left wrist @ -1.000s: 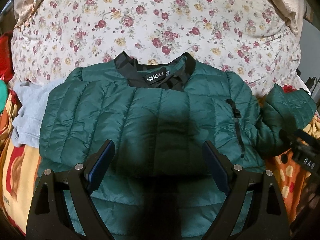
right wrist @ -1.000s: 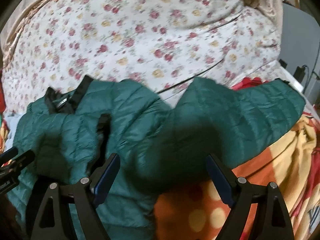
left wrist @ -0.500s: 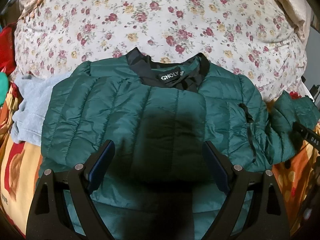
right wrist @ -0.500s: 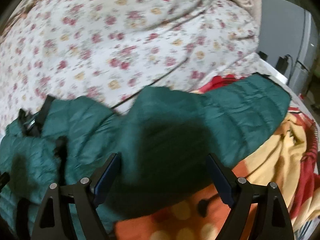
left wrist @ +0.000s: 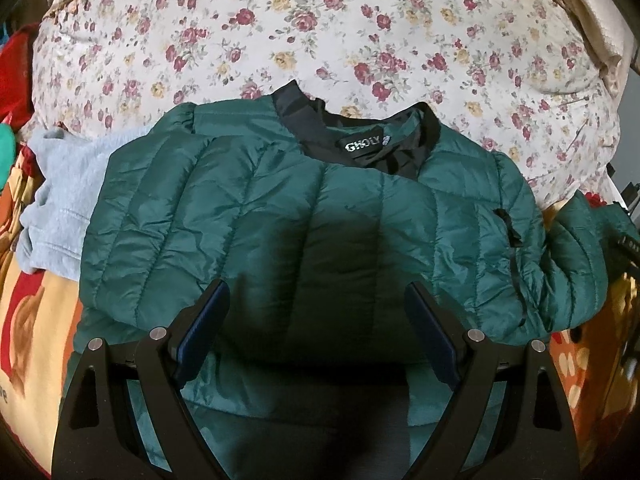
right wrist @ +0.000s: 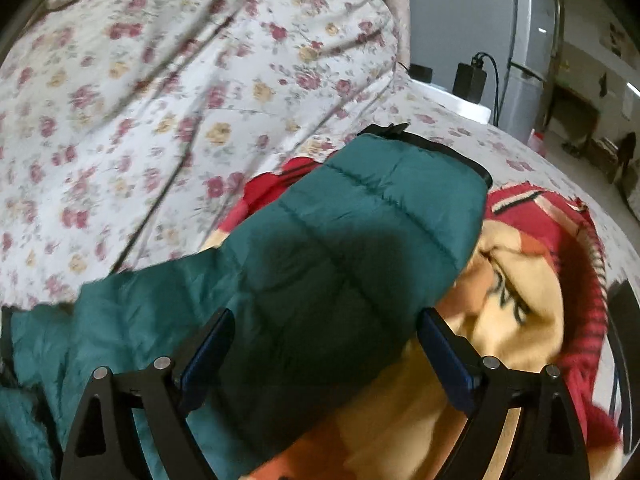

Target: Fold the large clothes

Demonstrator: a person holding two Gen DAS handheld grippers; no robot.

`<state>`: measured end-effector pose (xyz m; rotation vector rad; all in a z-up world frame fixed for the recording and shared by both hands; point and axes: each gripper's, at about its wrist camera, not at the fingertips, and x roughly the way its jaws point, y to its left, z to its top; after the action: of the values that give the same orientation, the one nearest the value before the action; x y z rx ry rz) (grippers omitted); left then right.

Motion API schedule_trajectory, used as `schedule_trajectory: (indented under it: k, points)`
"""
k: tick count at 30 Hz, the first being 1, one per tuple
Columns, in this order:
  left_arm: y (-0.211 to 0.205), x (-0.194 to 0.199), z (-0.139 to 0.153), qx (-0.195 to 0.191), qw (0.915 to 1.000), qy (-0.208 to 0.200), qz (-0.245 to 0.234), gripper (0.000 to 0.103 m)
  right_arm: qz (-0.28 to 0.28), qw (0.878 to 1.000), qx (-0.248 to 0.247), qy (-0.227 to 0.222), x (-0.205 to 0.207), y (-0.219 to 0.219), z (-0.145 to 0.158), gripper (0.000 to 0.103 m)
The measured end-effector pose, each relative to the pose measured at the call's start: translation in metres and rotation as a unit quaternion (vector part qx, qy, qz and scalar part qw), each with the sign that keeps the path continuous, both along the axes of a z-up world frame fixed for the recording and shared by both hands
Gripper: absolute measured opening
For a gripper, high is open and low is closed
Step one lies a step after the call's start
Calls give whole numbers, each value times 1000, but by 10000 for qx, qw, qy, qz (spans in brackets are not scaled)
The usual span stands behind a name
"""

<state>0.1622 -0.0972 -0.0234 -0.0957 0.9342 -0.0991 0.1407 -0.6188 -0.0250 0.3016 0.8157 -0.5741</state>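
A dark green quilted jacket [left wrist: 304, 216] with a black collar lies spread on the bed, its left sleeve folded across the chest. My left gripper [left wrist: 316, 324] is open and empty above the jacket's lower body. The jacket's right sleeve [right wrist: 360, 240] lies stretched out to the right over a patterned blanket, its black cuff at the far end. My right gripper [right wrist: 324, 344] is open and empty just above the sleeve's middle, the jaws on either side of it.
A floral quilt [left wrist: 320, 32] fills the back of the bed. A light grey garment [left wrist: 60, 208] lies left of the jacket. An orange, yellow and red blanket [right wrist: 520, 280] lies under the sleeve. A charger and cable [right wrist: 472, 80] sit beyond the bed's right edge.
My right gripper has swung to the right along the sleeve, from near the jacket body towards the cuff. My left gripper has stayed over the jacket, shifting only slightly.
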Motion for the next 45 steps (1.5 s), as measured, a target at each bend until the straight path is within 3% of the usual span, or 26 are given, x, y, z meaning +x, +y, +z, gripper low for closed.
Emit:
schedule_trajectory:
  k: [2,4,5,7,18,27,37,45]
  points:
    - [3,1,-1,43,10000,21,13,89,-38,9998,185,-89,8,-10,-4,80]
    - [8,1,-1,79,10000,16,47,89,101,9995,234,-159,13,-11,-6,49]
    - [11,2,0,80,9999,-4,76,89,178,9993,232,-222,12,-10,-5,43]
    - [16,2,2,70,9999,-49,132,89,451,9970,414,-482,8,-6,-1,23]
    - [38,-1,4,66,9992,-87,372,89,1648,9702,970,-1491,-18,64,32,13]
    - [59,-7,12,107,9979,-176,619,89,2717,9372,1287,-1766,-24,154,56,13]
    - [91,-10,9,146,9959,-163,879,89,3745,9022,1648,-1367,-2,260,41,13]
    - [117,-10,5,37,9939,-118,1100,89,4516,8675,1883,-896,17,350,16,13]
